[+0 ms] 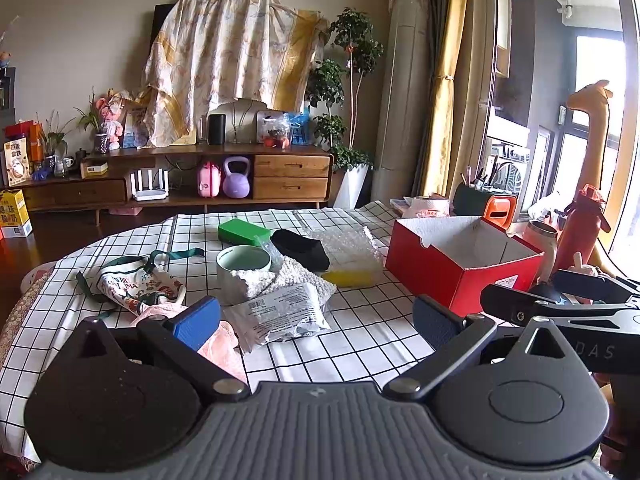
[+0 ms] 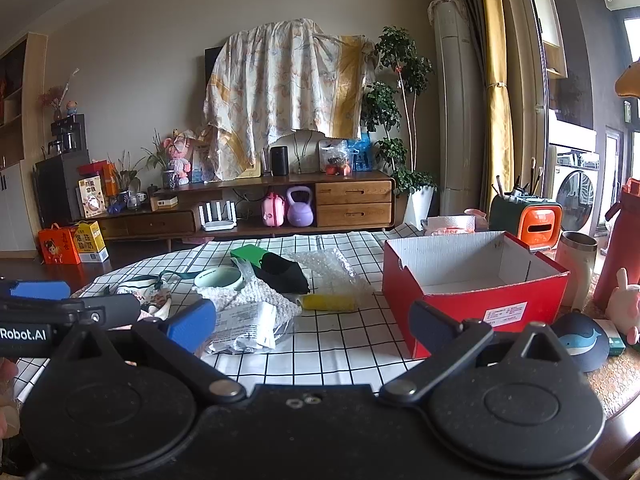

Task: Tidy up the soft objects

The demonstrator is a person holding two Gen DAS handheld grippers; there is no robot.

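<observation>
Hovering side by side above the near edge of the tabletop (image 1: 360, 344), both tools are facing the clutter and the box. The left hand-held gripper (image 1: 316, 316) is standing with its blue pads spread wide and nothing between them; the right hand-held gripper (image 2: 312, 320) is likewise spread and empty. This posture is suggesting that a first pick is still being chosen, since the red cardboard box (image 2: 472, 304) is sitting open and apparently empty at the right, presumably as the collecting place.

The soft things are lying in a loose heap left of the box: a plastic-wrapped packet (image 1: 280, 312) nearest, a white knitted cloth (image 1: 288, 280) draped against a mug (image 1: 242, 270), a printed drawstring pouch (image 1: 140, 286), pink fabric (image 1: 224, 348) just beside the left pad, a black sock-like piece (image 1: 300, 246), bubble wrap (image 1: 344, 246) over a yellow sponge (image 1: 352, 276), and a green block (image 1: 244, 232) behind.

The mug is standing in the middle of the heap, touching the knitted cloth, and is likely complicating any pull on it. Bottles (image 1: 580, 232) and a small plush (image 2: 624, 300) are crowding the box's far side.
</observation>
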